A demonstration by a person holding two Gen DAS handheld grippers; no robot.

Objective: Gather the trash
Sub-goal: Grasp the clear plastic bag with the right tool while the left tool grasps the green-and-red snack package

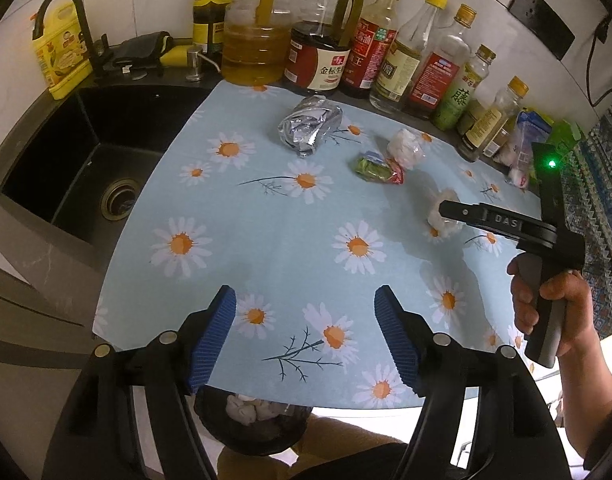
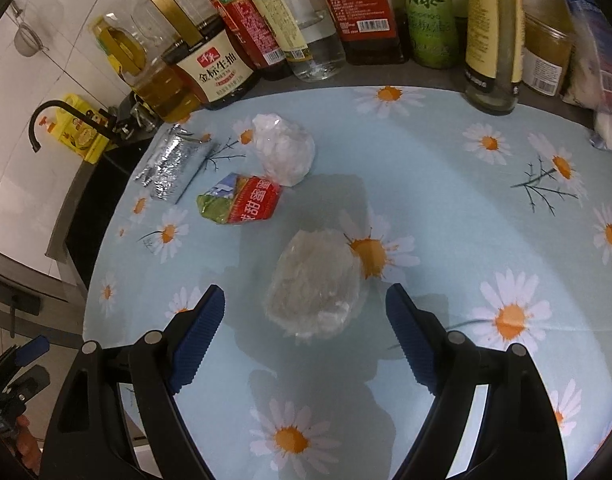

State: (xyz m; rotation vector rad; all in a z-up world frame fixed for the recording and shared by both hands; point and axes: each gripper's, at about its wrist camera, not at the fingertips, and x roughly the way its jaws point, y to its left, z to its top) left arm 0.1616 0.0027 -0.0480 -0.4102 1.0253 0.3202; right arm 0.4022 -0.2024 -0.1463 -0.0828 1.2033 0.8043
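Note:
On the daisy-print tablecloth [image 1: 266,240] lie a crumpled silver foil wrapper [image 1: 309,124] [image 2: 170,168], a white plastic-wrapped wad [image 1: 405,148] [image 2: 284,150] and a green-and-red snack wrapper [image 1: 379,168] [image 2: 240,200]. A clear crumpled plastic wad [image 2: 315,284] [image 1: 445,230] sits between the blue pads of my right gripper [image 2: 305,292] [image 1: 445,210], which is open with gaps on both sides. My left gripper [image 1: 305,296] is open and empty over the cloth's near edge. Below that edge stands a black bin [image 1: 252,424] holding white tissue.
A row of oil and sauce bottles [image 1: 385,40] [image 2: 345,20] lines the back of the counter. A black sink [image 1: 86,152] with a faucet [image 1: 62,4] and a yellow detergent bottle [image 1: 62,56] lies to the left. A person's hand [image 1: 553,308] holds the right gripper's handle.

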